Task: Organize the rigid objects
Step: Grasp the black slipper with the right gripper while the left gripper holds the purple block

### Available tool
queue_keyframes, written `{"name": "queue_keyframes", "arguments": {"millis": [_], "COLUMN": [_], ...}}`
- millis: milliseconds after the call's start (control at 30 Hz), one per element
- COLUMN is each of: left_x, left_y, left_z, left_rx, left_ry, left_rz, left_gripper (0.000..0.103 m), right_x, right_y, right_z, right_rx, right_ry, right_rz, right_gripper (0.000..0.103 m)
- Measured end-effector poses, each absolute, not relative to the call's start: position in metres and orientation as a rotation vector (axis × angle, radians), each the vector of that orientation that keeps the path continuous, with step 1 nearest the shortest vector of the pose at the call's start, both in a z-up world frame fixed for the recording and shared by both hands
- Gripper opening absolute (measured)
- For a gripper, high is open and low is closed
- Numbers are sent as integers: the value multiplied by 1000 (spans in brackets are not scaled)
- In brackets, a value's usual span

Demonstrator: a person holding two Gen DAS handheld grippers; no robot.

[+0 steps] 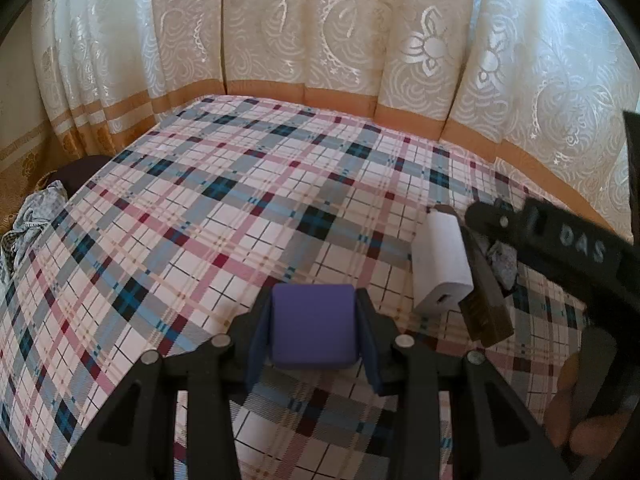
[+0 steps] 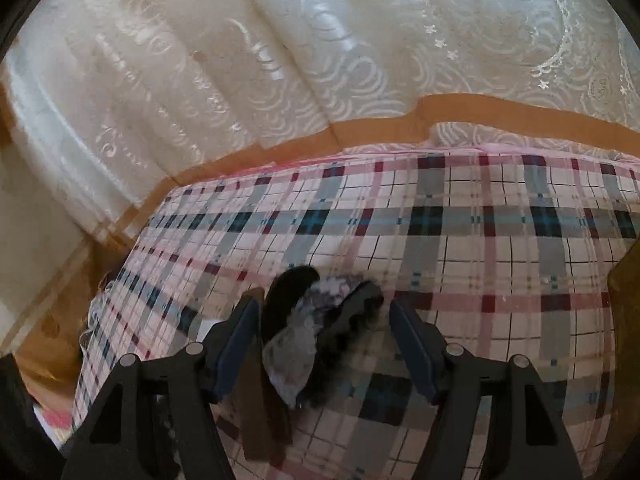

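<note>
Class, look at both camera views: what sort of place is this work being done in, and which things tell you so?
Probably a room in a home, perhaps a bedroom. A plaid cloth covers the flat work surface, embroidered cream curtains hang right behind it, and crumpled fabric lies at its left edge.

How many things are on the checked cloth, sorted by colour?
Purple: 1, the purple block held in the left gripper
White: 1, the white charger
Brown: 1, the brown block
Black and grey: 1, the hair clip
Total: 4
</note>
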State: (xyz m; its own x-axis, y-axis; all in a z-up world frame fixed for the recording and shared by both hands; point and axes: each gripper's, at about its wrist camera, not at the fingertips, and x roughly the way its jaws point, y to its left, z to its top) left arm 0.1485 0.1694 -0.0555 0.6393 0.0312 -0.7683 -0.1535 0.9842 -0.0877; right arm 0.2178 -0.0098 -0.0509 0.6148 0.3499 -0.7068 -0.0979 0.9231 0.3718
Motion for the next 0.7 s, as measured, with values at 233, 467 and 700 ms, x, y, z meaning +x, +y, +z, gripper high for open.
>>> {"name": "queue_keyframes", "arguments": {"millis": [233,467,700], "left_x": [148,148,148], "left_y": [170,170,168], "left_z": [-56,-56,-57], "left_rx": [-149,-147,-125], "left_ry": [872,872,876], "left_rz": [111,112,121], "left_gripper": [39,39,39], "right_x": [241,230,207], "right_y": [2,-11,-8], "right_z": [-47,-45,-48], "right_rx": [238,175,58], "right_ry": [965,1050,1019], "right_rz": [291,307,270], "right_gripper": [70,60,60]}}
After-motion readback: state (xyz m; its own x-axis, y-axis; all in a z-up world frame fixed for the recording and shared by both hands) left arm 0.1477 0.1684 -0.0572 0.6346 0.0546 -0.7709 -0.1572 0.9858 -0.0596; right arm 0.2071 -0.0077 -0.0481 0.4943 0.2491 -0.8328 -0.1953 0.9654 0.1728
